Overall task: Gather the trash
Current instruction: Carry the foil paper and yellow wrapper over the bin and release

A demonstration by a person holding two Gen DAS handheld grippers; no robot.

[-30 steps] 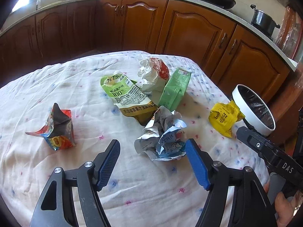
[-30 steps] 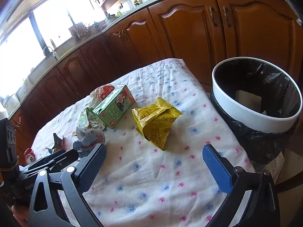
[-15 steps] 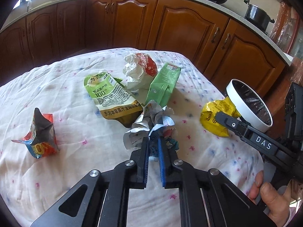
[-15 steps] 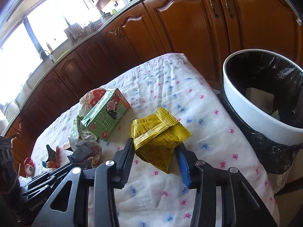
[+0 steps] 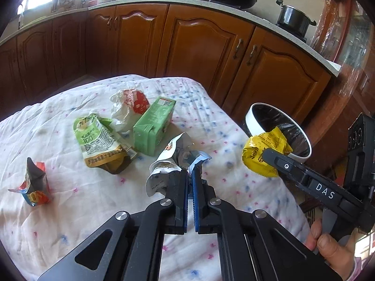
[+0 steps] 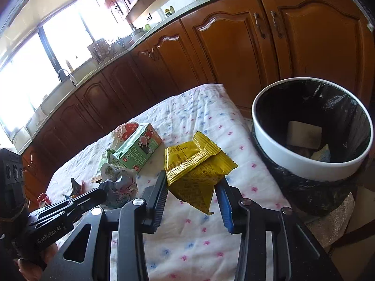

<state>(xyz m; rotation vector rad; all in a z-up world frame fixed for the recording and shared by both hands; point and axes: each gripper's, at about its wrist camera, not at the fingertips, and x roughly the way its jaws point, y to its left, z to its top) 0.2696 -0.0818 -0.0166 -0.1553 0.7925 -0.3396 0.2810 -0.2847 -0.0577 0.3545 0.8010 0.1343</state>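
My left gripper [image 5: 189,178] is shut on a crumpled silver and blue wrapper [image 5: 171,161] and holds it just above the cloth-covered table [image 5: 82,210]. My right gripper [image 6: 193,185] is shut on a yellow snack packet [image 6: 196,166], lifted off the table beside the white-rimmed bin [image 6: 293,164] with a black liner. The packet [image 5: 262,154] and bin [image 5: 253,121] also show in the left wrist view. On the table lie a green carton [image 5: 152,126], a green pouch [image 5: 98,140], a white and red wrapper [image 5: 131,103] and a red and dark wrapper [image 5: 35,187].
The bin stands off the table's right edge and holds some trash [image 6: 304,133]. Wooden kitchen cabinets [image 5: 199,42] run behind the table, with a pot [image 5: 293,18] and pan on the counter. The left gripper's body [image 6: 58,213] sits left in the right wrist view.
Both grippers went from open to shut, the left on the crumpled wrapper, the right on the yellow packet. Both items have risen off the table, the packet toward the bin.
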